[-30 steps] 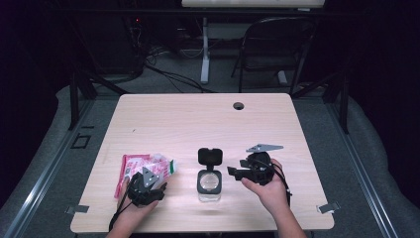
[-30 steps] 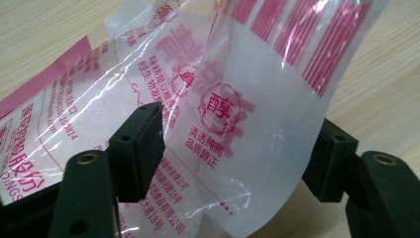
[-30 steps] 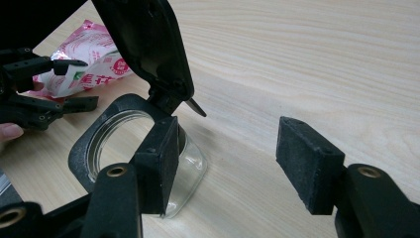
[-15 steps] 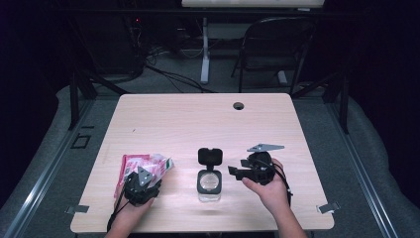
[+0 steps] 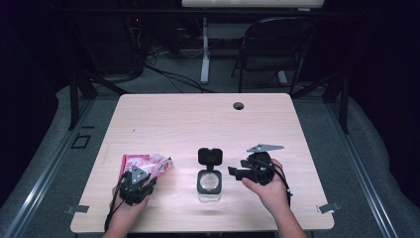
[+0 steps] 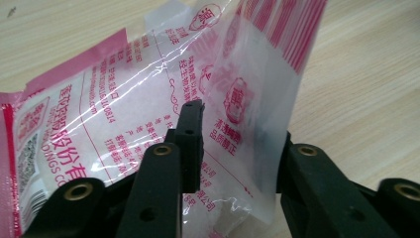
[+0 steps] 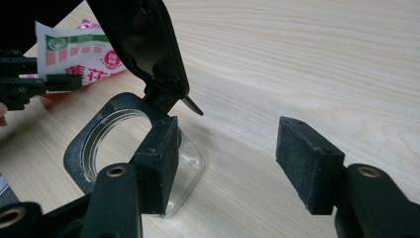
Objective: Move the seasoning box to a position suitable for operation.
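Left gripper [image 5: 134,184] jaws grasping the pink-and-clear bag [image 6: 163,94] near the worktop's front-left corner, right gripper [image 7: 233,163] jaws released beside the lid-open glass jar [image 5: 209,181] at front-centre — nothing poured yet.

The table [image 5: 198,119] looks like pale wood-grain laminate, smooth and matt. The packet [image 6: 148,99] is thin glossy plastic film, creased, clear in parts with pink print. The jar [image 7: 188,163] is clear glass with a glossy black plastic lid [image 7: 143,39]. Gripper pads [image 7: 307,163] look matt, grainy black rubber
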A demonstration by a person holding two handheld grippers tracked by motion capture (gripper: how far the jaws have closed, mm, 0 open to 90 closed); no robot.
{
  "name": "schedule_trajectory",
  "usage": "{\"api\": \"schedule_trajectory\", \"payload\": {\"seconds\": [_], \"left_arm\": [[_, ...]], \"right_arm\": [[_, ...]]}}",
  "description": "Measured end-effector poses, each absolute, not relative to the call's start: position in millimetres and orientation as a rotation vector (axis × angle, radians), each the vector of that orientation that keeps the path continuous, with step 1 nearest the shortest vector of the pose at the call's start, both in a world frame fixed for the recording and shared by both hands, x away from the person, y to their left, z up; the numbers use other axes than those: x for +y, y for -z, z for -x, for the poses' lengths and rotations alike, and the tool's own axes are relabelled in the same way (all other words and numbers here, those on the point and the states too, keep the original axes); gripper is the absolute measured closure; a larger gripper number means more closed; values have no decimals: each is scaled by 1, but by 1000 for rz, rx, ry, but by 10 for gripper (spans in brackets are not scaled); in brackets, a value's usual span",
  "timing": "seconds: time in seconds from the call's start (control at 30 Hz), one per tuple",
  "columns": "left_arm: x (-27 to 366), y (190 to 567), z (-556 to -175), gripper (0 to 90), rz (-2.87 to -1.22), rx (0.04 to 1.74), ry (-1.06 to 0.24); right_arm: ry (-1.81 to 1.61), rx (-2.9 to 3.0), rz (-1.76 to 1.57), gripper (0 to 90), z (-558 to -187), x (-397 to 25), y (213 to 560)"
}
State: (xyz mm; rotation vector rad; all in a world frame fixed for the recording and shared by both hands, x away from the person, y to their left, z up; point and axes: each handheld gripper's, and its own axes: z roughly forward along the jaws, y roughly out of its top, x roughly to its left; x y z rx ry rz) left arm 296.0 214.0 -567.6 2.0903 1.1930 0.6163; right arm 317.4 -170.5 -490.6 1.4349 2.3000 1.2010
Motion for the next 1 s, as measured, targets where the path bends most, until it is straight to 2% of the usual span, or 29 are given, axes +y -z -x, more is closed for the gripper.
{"api": "schedule_trajectory", "payload": {"seconds": [0.13,0.23,1.0], "left_arm": [[219,567,-297,822,-2075,1212,-593],[220,568,-299,851,-2082,1219,-579],[219,575,-306,814,-2113,1231,-530]], "right_arm": [[-1193,2305,-1434,418,-318,-170,491],[-1199,2304,-1438,418,-318,-170,492],[-1186,2309,-1449,420,-318,-167,495]]}}
